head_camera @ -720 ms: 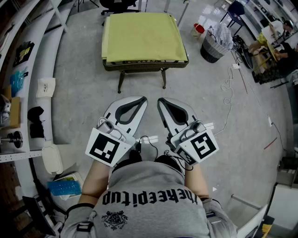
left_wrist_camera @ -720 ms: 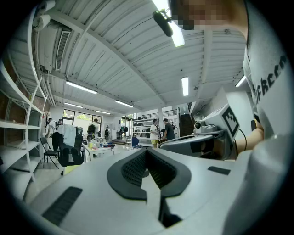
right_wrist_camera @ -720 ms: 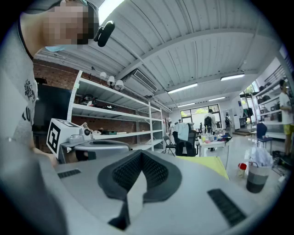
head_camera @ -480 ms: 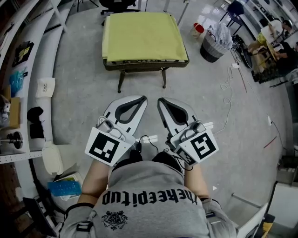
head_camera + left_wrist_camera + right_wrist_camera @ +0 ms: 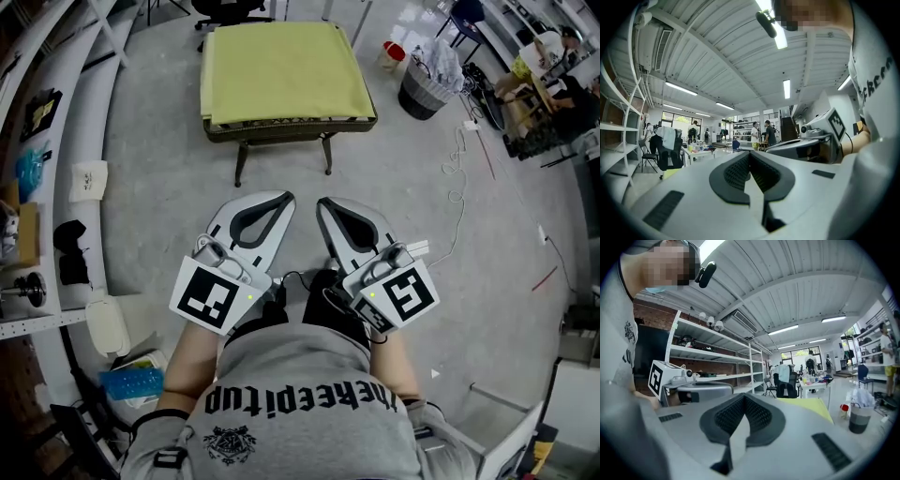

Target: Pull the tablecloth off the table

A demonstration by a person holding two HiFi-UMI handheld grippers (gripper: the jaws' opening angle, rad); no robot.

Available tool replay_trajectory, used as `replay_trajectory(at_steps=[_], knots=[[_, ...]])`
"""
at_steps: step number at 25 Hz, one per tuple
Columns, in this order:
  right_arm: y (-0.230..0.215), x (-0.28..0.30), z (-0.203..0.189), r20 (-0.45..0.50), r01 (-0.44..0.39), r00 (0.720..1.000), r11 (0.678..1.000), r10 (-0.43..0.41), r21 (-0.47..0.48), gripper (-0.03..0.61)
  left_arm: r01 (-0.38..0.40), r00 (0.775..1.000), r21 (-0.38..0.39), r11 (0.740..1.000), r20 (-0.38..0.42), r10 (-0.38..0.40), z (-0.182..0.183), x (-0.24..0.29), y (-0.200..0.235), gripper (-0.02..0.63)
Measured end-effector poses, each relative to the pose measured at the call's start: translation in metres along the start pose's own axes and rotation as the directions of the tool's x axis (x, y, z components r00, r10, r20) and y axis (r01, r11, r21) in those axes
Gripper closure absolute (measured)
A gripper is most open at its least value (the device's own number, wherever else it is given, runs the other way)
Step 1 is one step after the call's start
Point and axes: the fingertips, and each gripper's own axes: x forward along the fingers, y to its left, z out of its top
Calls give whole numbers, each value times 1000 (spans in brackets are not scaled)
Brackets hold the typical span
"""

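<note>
Since the earlier frames the head view has drifted slightly: the low surface and the waste bin sit a little higher in the picture, while both tools keep the same place in front of the torso.

Nearest the camera is the person's grey printed T-shirt. Both forearms reach forward from it. The white left tool is clenched: in the left gripper view its black ribbed pads meet along one line, with nothing between them. The white right tool is likewise clenched and empty, and its pads are pressed together. The two tools lie side by side, close but apart, with their tips angled slightly toward each other.

Below and ahead lies the grey concrete floor, with a thin white cable trailing to the right.

Farther on, well apart from both tools, stands the small dark-framed surface. The pale yellow tablecloth lies flat over its whole top, and neither tool touches it. In the right gripper view the cloth appears as a yellow sheet beyond the jaws, to their right.

To the right of the surface stands a grey waste bin with a white liner, and a small red container sits just beside it. White shelving runs along the left edge.
</note>
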Motion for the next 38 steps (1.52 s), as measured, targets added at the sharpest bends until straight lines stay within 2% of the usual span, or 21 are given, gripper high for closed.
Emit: replay_trajectory(at_steps=[7, 19, 24, 31, 38], knots=[[-21, 13, 0, -5, -30, 1000, 1000, 30, 2, 568, -38, 999, -13, 999, 11, 38, -1, 21, 19, 598], [-105, 56, 16, 8, -104, 994, 994, 105, -14, 568, -90, 996, 9, 996, 11, 90, 7, 102, 58, 598], [-141, 68, 18, 12, -133, 991, 991, 133, -1, 568, -107, 994, -14, 994, -1, 107, 4, 138, 71, 598], [-184, 76, 13, -15, -142, 990, 989, 141, -37, 568, -128, 992, -13, 992, -8, 128, 2, 180, 80, 598], [-228, 74, 16, -6, -142, 990, 990, 142, -22, 568, -125, 992, 19, 992, -20, 125, 2, 225, 78, 598]])
